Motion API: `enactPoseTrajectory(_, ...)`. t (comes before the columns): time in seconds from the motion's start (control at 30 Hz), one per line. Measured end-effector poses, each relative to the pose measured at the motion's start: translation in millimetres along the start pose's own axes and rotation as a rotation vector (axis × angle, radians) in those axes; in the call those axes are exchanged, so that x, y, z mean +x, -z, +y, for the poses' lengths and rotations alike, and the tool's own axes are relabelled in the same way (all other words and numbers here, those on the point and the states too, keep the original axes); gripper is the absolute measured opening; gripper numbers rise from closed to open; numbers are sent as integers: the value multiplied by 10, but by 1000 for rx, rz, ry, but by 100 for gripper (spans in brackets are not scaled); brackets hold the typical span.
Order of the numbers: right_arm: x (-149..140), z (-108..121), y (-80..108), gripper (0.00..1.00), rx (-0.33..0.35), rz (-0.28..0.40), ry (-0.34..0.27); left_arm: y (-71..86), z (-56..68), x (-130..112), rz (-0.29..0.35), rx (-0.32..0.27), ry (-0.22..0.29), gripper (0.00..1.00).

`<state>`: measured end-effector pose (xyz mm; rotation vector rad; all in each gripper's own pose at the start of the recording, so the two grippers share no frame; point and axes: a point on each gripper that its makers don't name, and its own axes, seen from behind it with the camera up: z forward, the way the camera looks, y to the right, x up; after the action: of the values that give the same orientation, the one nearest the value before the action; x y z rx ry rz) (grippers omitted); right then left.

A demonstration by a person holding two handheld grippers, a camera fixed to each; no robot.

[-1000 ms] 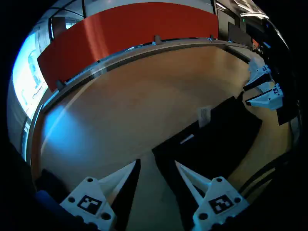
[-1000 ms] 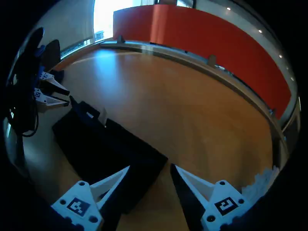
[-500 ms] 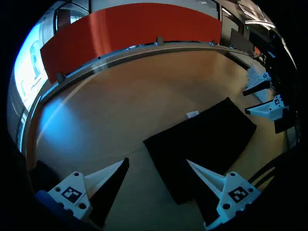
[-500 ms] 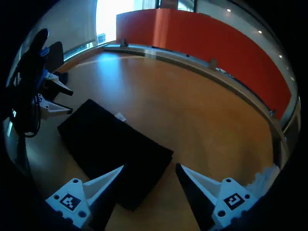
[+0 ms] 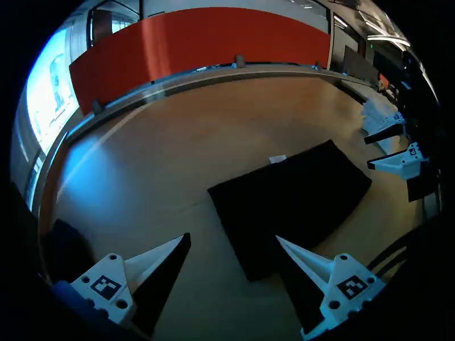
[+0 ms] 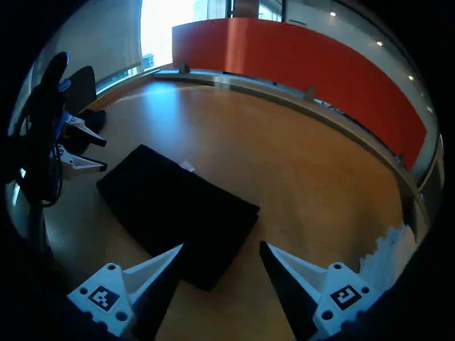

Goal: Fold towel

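Observation:
A black towel [image 5: 290,196] lies folded flat on the wooden table [image 5: 170,148], a small white tag [image 5: 277,158] poking out at its far edge. My left gripper [image 5: 232,236] stands open just above the towel's near corner, holding nothing. Across the towel, the right gripper [image 5: 367,153] is also open. In the right gripper view the same towel [image 6: 176,207] lies flat with its tag [image 6: 186,166] showing. My right gripper [image 6: 222,244] hangs open over its near corner. The left gripper [image 6: 106,156] sits open at the towel's far end, held by a person's hand.
A red partition [image 5: 199,42] runs along the table's far edge. A pale cloth pile [image 6: 392,250] lies at the right in the right gripper view. Bare wood [image 6: 296,165] stretches beyond the towel.
Both grippers opened wider and let go of the towel's raised edge. The towel dropped flat, and both grippers have drawn back a little from it.

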<state>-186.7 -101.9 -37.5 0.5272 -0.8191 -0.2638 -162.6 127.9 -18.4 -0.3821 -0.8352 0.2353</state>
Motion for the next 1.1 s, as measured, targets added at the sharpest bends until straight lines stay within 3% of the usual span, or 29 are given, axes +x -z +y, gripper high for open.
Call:
enactPoseTrajectory(0.2,-115,-19,121,93,-5,0,-7,99,60,-125,-3,3,30,100)
enactPoseTrajectory(0.5,-124,-71,136,94,24,14,1,230,17,-209,4,34,62,100)
enactPoseTrajectory(0.9,-206,-194,72,93,110,5,93,564,-198,-514,11,114,144,99)
enactPoseTrajectory(1.1,-276,-177,41,93,123,-16,122,708,-304,-671,9,146,182,99)
